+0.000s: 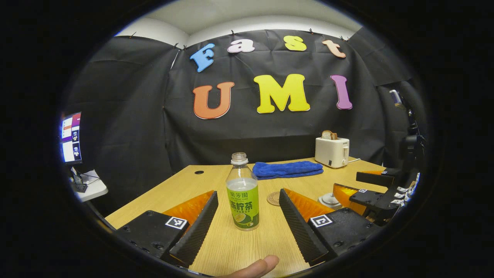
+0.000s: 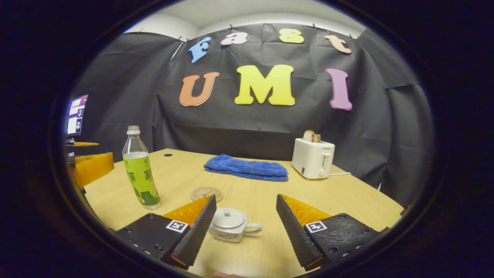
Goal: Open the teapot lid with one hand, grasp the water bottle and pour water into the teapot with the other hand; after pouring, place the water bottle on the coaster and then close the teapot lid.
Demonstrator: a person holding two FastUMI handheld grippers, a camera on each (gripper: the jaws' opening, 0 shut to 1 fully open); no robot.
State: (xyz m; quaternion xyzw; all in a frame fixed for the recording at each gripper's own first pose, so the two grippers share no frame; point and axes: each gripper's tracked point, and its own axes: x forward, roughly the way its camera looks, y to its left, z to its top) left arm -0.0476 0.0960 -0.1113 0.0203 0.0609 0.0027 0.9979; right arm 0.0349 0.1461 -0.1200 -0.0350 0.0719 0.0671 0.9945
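On the tabletop [image 2: 251, 193], water bottle [image 1: 242, 193] upright between the wide-open fingers of the left claw [image 1: 247, 220], not touched, cap off. Teapot [image 2: 230, 224] with lid on between the spread fingers of the right claw [image 2: 243, 227], holding nothing. Coaster [image 2: 207, 194] just behind it, near the bottle.

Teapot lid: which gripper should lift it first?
Right. The teapot, lid on, sits just ahead of the open right gripper. The left gripper faces the bottle.
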